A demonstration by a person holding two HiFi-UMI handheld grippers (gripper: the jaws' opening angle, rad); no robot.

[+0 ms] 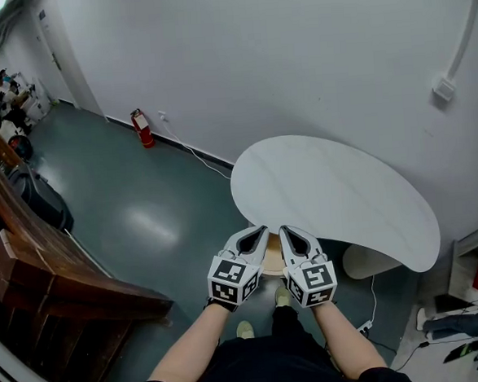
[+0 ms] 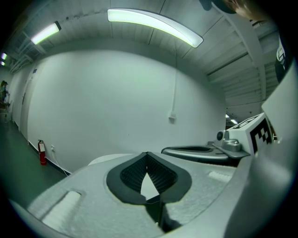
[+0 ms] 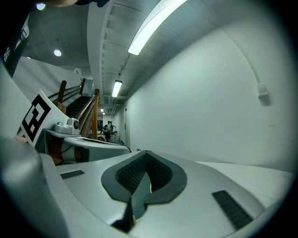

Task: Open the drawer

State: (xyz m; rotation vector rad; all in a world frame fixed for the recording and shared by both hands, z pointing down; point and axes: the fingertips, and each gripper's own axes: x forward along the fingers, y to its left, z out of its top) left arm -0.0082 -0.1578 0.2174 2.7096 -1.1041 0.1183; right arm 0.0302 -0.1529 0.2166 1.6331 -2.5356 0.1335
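Left gripper (image 1: pixel 260 229) and right gripper (image 1: pixel 283 229), both pinched shut & empty, hover side by side at 6 o'clock edge of white table (image 1: pixel 329 188); tan piece (image 1: pixel 273 259) beneath is prob. the drawer, untouched, so approach only; next: part jaws, drop to its front.

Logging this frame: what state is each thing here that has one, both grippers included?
left gripper: shut, nothing between the jaws.
right gripper: shut, nothing between the jaws.
ceiling light: on.
fire extinguisher: upright on the floor by the wall.
tan part under the table edge: mostly hidden, open or shut unclear.
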